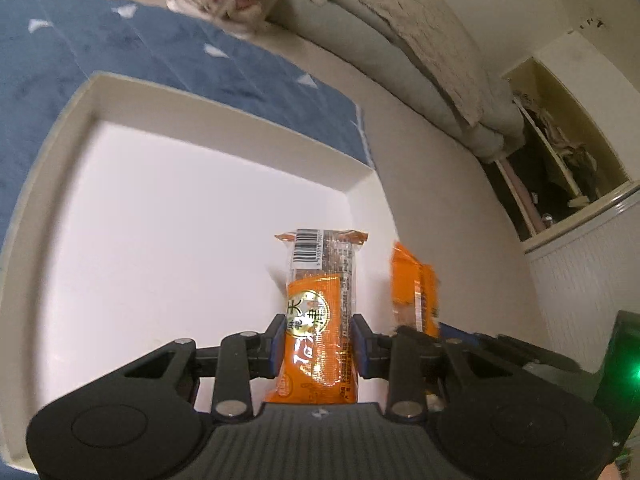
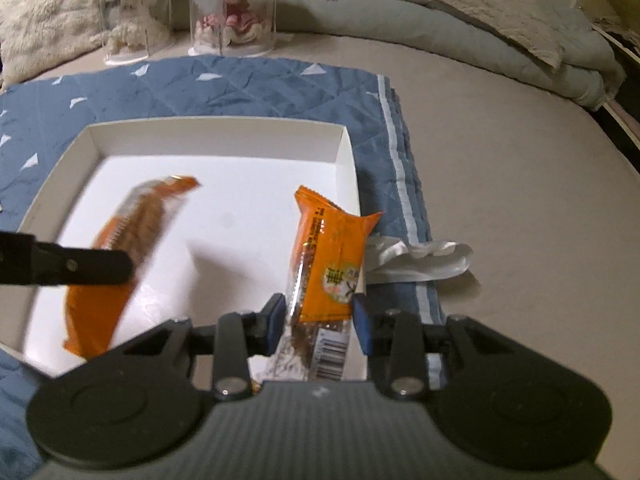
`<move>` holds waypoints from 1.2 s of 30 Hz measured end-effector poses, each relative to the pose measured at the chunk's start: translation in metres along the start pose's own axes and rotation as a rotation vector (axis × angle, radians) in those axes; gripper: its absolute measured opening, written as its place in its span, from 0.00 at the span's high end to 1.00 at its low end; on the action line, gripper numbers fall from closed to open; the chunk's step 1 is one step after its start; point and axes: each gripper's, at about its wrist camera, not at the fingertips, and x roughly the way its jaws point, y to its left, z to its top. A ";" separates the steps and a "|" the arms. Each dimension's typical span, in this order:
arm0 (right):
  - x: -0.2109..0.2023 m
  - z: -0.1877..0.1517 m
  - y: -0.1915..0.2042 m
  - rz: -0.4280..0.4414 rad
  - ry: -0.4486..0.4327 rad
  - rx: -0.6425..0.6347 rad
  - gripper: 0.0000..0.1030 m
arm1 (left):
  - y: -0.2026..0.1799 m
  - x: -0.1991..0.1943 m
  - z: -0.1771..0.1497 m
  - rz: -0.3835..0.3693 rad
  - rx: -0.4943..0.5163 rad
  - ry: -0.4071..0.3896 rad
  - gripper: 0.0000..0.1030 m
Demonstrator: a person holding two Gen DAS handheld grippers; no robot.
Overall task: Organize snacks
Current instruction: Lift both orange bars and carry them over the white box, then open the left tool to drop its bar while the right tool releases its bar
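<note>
My left gripper (image 1: 318, 344) is shut on an orange snack bar (image 1: 320, 312) and holds it over the white tray (image 1: 224, 104), near its right wall. That bar and the left gripper's finger (image 2: 80, 266) also show blurred in the right wrist view, the bar (image 2: 120, 264) over the tray's left half. My right gripper (image 2: 318, 318) is shut on a second orange snack bar (image 2: 328, 264), held above the tray's right front corner (image 2: 348, 148). This second bar shows in the left wrist view (image 1: 416, 292) just right of the tray.
The tray sits on a blue quilted mat (image 2: 240, 84) on a beige bed. A crumpled white wrapper (image 2: 420, 258) lies right of the tray. Two clear display boxes (image 2: 232, 8) stand at the back beside pillows and a grey blanket (image 2: 480, 28). A shelf (image 1: 560, 148) stands at right.
</note>
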 end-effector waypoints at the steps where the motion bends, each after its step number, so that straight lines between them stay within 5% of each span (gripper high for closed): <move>1: 0.002 0.000 -0.001 0.004 0.002 -0.003 0.59 | -0.001 0.003 -0.001 -0.016 -0.009 0.006 0.65; 6: 0.002 -0.001 -0.005 0.017 0.015 0.009 0.57 | 0.001 0.021 -0.002 -0.090 -0.099 0.045 0.54; 22: -0.006 -0.010 -0.020 0.061 0.058 0.143 0.57 | -0.006 0.015 -0.005 0.105 0.055 0.078 0.50; 26: -0.012 -0.013 -0.022 0.056 0.051 0.162 0.57 | -0.013 0.021 -0.012 0.162 0.172 0.130 0.52; 32: -0.015 -0.013 -0.022 0.074 0.031 0.174 0.57 | -0.008 0.038 -0.023 0.010 0.107 0.209 0.50; 36: -0.013 -0.012 -0.021 0.078 0.031 0.169 0.57 | -0.012 0.047 -0.027 0.118 0.141 0.191 0.52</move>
